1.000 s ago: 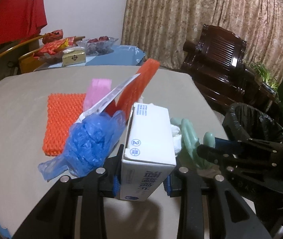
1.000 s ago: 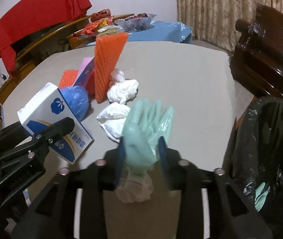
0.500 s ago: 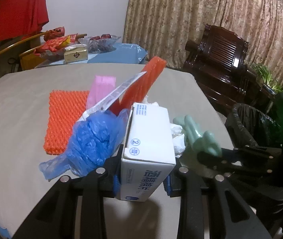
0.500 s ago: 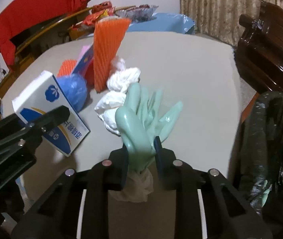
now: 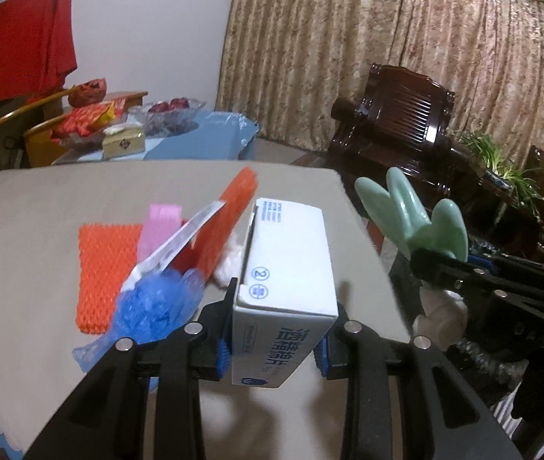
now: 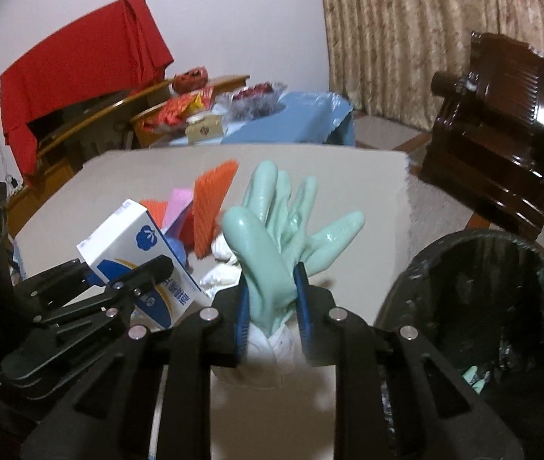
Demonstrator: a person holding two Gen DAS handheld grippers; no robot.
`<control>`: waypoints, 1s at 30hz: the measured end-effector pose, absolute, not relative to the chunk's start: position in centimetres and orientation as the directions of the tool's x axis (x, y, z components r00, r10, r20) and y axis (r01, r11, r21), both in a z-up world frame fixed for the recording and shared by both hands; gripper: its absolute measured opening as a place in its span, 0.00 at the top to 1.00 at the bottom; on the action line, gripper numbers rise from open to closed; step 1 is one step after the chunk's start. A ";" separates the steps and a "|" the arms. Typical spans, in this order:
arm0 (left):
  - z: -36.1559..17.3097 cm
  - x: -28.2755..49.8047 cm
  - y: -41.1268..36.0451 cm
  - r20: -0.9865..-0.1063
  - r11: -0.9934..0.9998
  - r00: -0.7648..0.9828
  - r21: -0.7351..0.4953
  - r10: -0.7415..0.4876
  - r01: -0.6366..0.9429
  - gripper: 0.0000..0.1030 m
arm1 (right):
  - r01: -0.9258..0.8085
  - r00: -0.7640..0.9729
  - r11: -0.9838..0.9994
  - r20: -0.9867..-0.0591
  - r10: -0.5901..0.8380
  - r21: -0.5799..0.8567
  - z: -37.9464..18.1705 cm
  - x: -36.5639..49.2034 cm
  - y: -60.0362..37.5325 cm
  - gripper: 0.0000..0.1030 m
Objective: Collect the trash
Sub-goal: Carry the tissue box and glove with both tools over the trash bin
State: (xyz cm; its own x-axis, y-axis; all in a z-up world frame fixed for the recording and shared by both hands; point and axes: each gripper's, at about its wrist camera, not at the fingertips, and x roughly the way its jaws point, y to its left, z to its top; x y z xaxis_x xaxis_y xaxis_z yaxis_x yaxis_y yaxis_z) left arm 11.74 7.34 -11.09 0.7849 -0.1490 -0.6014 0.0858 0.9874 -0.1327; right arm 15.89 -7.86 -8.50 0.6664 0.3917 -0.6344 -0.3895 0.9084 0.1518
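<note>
The left gripper [image 5: 274, 349] clamps the white box [image 5: 287, 268]; the box's lower end is hidden between the pads. The right gripper [image 6: 272, 306] has just narrowed onto the green glove [image 6: 279, 226], whose cuff is hidden behind the fingers. Both items are held above the table [image 6: 367, 191]. Right of the table, the black-lined bin [image 6: 494, 299] is cut off by the frame edge; its contents are indistinct.

This is a home, probably the living room. Heavy patterned curtains [image 5: 387, 57] cover the far wall, and a carved dark wooden armchair [image 5: 394, 130] stands before them. A side table [image 6: 272, 122] carries snacks and fruit. A red cloth [image 6: 80, 73] hangs over furniture, and a green plant [image 5: 498, 157] grows near the chair.
</note>
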 end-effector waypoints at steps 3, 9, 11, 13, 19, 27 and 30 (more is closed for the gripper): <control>-10.0 11.8 6.3 -0.590 0.986 0.791 -0.132 -0.163 0.104 0.68 | -0.372 0.691 0.915 -0.612 0.384 0.154 -7.3 15.4 -9.2 0.80; -8.5 11.6 4.4 -0.572 0.980 0.796 -0.134 -0.198 0.148 0.68 | -0.342 0.737 0.930 -0.575 0.355 0.136 -5.4 14.1 -11.6 0.80; -8.1 11.6 3.5 -0.566 0.976 0.796 -0.134 -0.215 0.169 0.68 | -0.326 0.751 0.936 -0.564 0.343 0.134 -5.0 13.4 -12.7 0.80; -7.7 11.6 2.5 -0.560 0.972 0.795 -0.132 -0.234 0.193 0.68 | -0.310 0.763 0.942 -0.557 0.329 0.131 -4.7 13.0 -13.7 0.80; -7.0 11.9 -0.6 -0.552 0.956 0.781 -0.139 -0.293 0.260 0.68 | -0.248 0.794 0.961 -0.542 0.274 0.122 -4.1 12.1 -16.9 0.80; -6.5 12.4 -5.2 -0.540 0.926 0.758 -0.139 -0.367 0.350 0.68 | -0.142 0.823 0.984 -0.540 0.179 0.109 -4.4 11.1 -21.7 0.80; -6.5 12.7 -6.8 -0.539 0.915 0.746 -0.143 -0.392 0.378 0.68 | -0.100 0.827 0.989 -0.544 0.142 0.107 -4.8 10.7 -23.5 0.80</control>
